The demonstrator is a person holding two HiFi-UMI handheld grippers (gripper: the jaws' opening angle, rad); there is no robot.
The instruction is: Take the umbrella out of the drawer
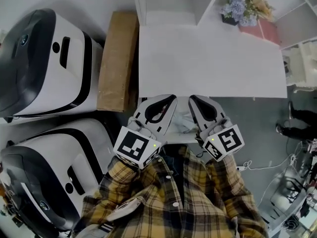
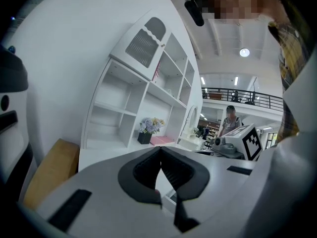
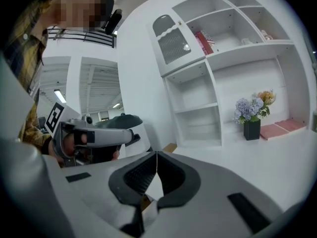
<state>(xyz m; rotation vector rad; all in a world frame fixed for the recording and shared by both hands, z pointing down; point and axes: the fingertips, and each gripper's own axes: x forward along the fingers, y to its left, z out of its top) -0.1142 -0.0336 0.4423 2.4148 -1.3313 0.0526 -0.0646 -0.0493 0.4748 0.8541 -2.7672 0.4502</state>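
Note:
No umbrella and no drawer show in any view. In the head view both grippers hover side by side just before the near edge of a white cabinet top point(image 1: 213, 63), close to my plaid shirt. My left gripper point(image 1: 171, 99) is shut, its black pads meeting at the tip with nothing between them; its own view shows the same point(image 2: 160, 149). My right gripper point(image 1: 194, 99) is also shut and empty, as in its own view point(image 3: 156, 154). Each gripper appears in the other's view: the right gripper point(image 2: 237, 145) and the left gripper point(image 3: 94, 138).
A white shelf unit point(image 1: 173, 4) stands behind the cabinet top, with a pot of flowers point(image 1: 240, 9) and a pink item beside it. A cardboard box point(image 1: 117, 58) leans at the left. Two white-and-black machines point(image 1: 44, 63) point(image 1: 49, 167) fill the left side. A person point(image 2: 231, 120) stands far off.

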